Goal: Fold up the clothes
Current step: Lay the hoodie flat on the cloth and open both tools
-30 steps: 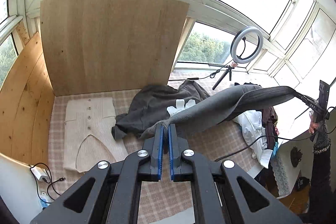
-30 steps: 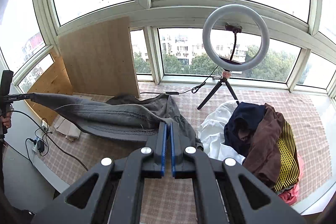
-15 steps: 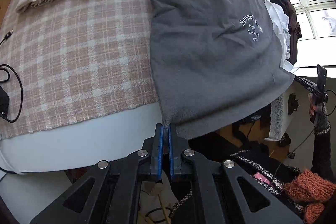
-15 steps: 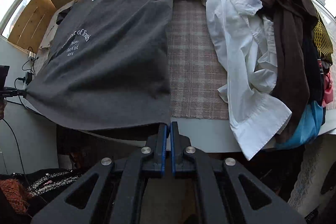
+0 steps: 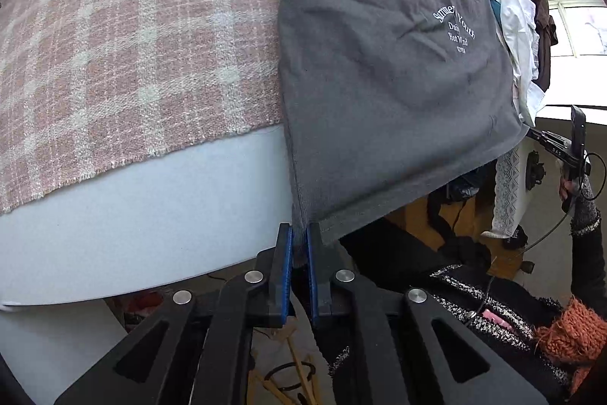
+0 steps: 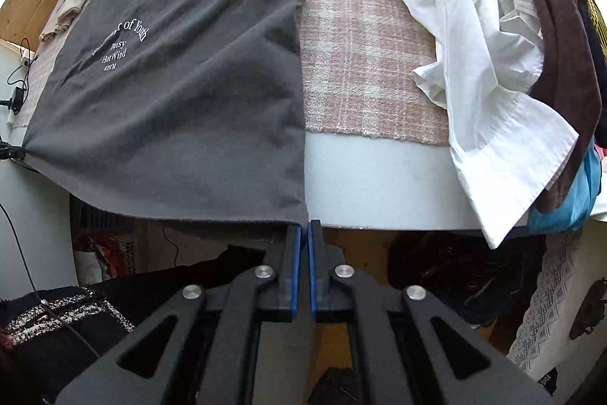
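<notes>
I see the grey T-shirt [image 5: 379,63] spread print-side up over the checked cloth [image 5: 132,25] on the table [image 5: 151,215], its hem hanging past the near edge. My left gripper [image 5: 299,241] has the hem's left corner between its blue pads, and the jaws are easing apart (fabric is in the gap). My right gripper [image 6: 304,234] is clamped on the right hem corner [image 6: 299,215], beside the white shirt [image 6: 474,63]
</notes>
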`<state>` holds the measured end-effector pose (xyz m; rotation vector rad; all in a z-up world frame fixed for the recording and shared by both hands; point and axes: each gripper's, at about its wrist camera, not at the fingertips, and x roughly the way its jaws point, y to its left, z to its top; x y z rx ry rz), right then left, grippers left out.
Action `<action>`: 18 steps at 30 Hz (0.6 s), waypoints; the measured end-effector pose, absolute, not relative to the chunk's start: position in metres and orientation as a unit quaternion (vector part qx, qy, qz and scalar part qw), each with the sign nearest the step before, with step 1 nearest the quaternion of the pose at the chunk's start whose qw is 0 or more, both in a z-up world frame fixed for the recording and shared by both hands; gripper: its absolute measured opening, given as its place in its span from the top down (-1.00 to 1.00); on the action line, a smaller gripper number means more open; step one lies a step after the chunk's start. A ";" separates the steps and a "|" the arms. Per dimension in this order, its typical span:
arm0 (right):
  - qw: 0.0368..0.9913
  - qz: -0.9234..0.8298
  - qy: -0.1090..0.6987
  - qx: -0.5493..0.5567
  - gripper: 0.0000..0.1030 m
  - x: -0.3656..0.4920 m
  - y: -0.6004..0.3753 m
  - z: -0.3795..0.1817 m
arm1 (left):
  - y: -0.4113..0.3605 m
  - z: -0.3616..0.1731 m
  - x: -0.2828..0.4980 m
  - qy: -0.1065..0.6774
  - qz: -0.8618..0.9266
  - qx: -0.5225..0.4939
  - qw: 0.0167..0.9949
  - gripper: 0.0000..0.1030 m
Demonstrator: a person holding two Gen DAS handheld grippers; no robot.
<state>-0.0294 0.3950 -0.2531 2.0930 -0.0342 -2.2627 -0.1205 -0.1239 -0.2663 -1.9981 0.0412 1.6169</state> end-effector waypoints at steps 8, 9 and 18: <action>0.075 -0.746 -0.036 0.661 0.60 -0.037 0.395 -0.175 | -0.139 -0.201 -0.154 0.032 0.651 -0.705 0.279 0.85; 0.085 -0.764 -0.047 0.638 0.52 -0.049 0.397 -0.157 | -0.135 -0.190 -0.167 0.035 0.665 -0.691 0.280 0.79; 0.068 -0.849 0.020 0.524 0.20 -0.243 0.393 -0.110 | -0.050 -0.148 -0.355 0.064 0.753 -0.601 0.261 0.43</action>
